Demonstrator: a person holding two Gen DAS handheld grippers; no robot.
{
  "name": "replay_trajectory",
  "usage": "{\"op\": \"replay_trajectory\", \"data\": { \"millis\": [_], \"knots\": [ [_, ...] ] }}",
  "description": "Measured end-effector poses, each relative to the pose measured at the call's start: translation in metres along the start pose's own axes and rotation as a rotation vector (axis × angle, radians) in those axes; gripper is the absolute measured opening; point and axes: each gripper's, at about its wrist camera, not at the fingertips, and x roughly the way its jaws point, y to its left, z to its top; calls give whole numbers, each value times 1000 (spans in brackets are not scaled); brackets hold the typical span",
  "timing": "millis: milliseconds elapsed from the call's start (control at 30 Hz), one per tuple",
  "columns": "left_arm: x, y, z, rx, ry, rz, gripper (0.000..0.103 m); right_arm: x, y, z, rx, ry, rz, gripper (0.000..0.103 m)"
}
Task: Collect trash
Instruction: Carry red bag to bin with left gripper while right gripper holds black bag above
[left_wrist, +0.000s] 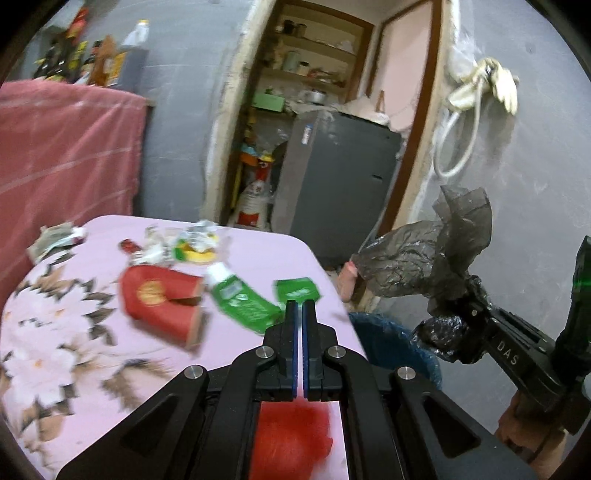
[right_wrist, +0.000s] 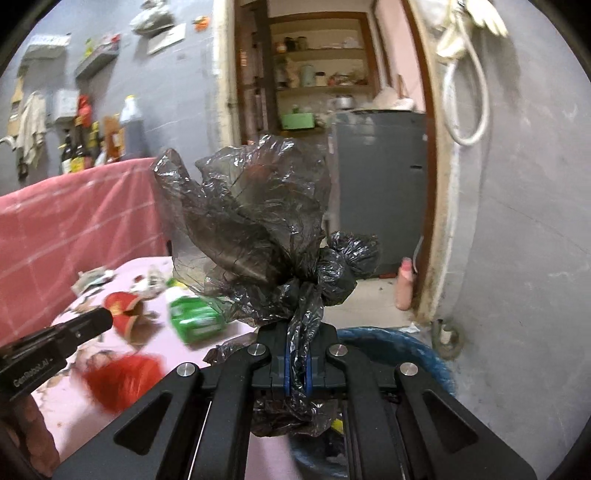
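Observation:
In the left wrist view my left gripper (left_wrist: 300, 308) is shut with nothing between its blue pads, above the near edge of a table (left_wrist: 55, 332) under a pink flowered cloth. On the cloth lie a red carton (left_wrist: 159, 299), a green pouch (left_wrist: 240, 302), a small green packet (left_wrist: 295, 290) and several crumpled wrappers (left_wrist: 192, 243). A blurred red thing (left_wrist: 291, 435) shows beneath the gripper. My right gripper (right_wrist: 299, 332) is shut on a crumpled black plastic bag (right_wrist: 251, 221) that billows above its fingers. It hangs over a blue bin (right_wrist: 406, 347) beside the table.
A grey fridge (left_wrist: 332, 192) stands in the doorway behind the table, with shelves of jars behind it. Furniture draped in pink cloth (left_wrist: 66, 155) rises at the left, with bottles on top. A white hose (left_wrist: 458, 147) hangs on the grey wall at the right.

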Motion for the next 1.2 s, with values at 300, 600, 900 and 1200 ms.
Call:
{"op": "replay_trajectory", "data": {
  "millis": [300,600,900,1200],
  "knots": [
    [19,13,-6,-12,62,1,0,19,-35,-25,46,62,0,3],
    [-6,30,-25,-3,154,-39,0,26,-30,-30,40,82,50,4],
    [-25,14,-49,72,221,-97,35,29,-14,-34,39,102,87,4],
    [-39,-11,-72,189,294,-151,43,22,-14,-39,33,99,90,4]
  ]
}}
